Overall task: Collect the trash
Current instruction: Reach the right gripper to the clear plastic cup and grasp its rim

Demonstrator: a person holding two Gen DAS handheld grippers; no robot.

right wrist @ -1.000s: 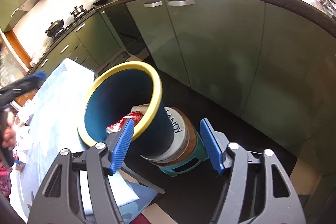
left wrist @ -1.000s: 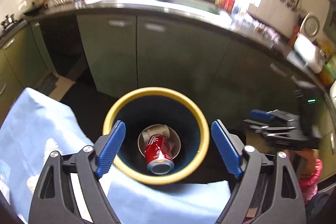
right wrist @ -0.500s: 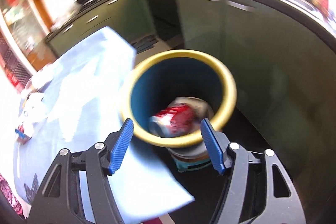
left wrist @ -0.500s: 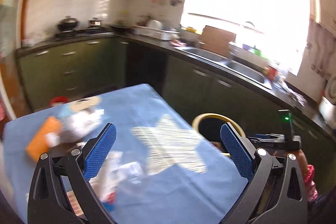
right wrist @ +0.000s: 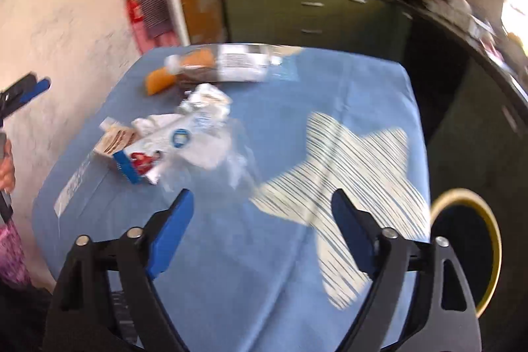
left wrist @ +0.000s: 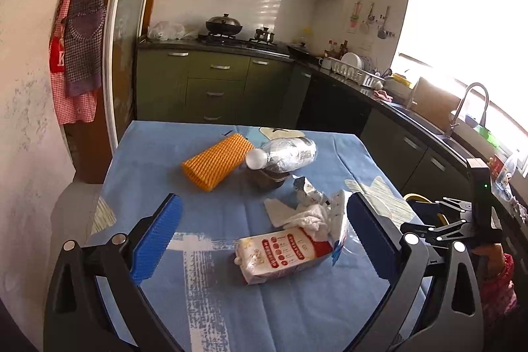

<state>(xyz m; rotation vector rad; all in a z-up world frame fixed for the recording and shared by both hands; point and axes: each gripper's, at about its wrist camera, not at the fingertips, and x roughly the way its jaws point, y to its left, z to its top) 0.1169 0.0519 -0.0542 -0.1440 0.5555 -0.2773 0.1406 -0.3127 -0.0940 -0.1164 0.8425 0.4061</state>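
The left gripper [left wrist: 262, 235] hovers over the blue-clothed tabletop [left wrist: 231, 302] with its jaws spread wide and nothing between them. Just ahead of the jaws, nearer the right one, lies a white and red wrapper [left wrist: 283, 254] with a crumpled white tissue [left wrist: 310, 218] touching its far end. Farther ahead lies a foil-wrapped bottle [left wrist: 287, 155] on its side, an orange foam net sleeve [left wrist: 216, 166] just to its left. To the right of the right jaw, past the tabletop edge, a sliver of the yellow-rimmed bin [left wrist: 417, 197] shows.

The right gripper [right wrist: 260, 233] also has its jaws wide apart and empty, held above bare cloth. The trash sits ahead and to the left of the jaws, blurred in this view. The bin [right wrist: 495, 230] stands to the right of the right jaw, beside the tabletop edge.
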